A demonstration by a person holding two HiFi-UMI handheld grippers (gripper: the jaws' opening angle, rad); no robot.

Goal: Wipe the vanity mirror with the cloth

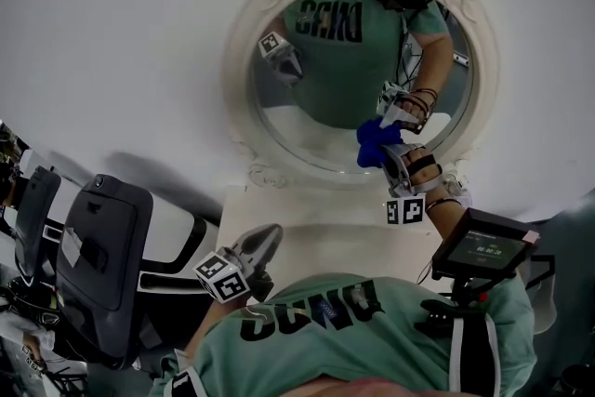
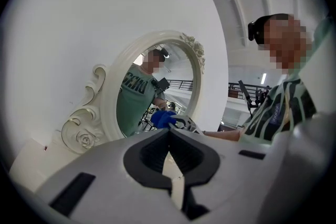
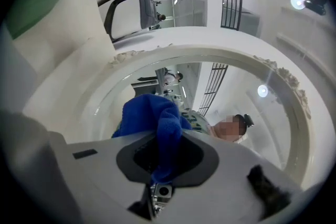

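Blue cloth [image 1: 374,142] clamped in fingers of your right gripper [image 1: 390,153] — wad bunched ahead of tips, at lower right of vanity mirror [image 1: 316,121] glass; touching or just off, can't tell. Rest of glass lies up and left of cloth, so your sweep likely runs that way. Left gripper [image 1: 253,248] fingers together, empty — low over bench [image 1: 316,223], well back from mirror.

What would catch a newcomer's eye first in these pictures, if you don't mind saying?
The bright blue cloth stands out first, pinched in the right gripper and seemingly pressed to the lower right of the vanity mirror. The mirror's ornate white oval frame, topped with carved roses, comes next, filling the upper middle of the head view. The left gripper hangs lower down, shut and empty.
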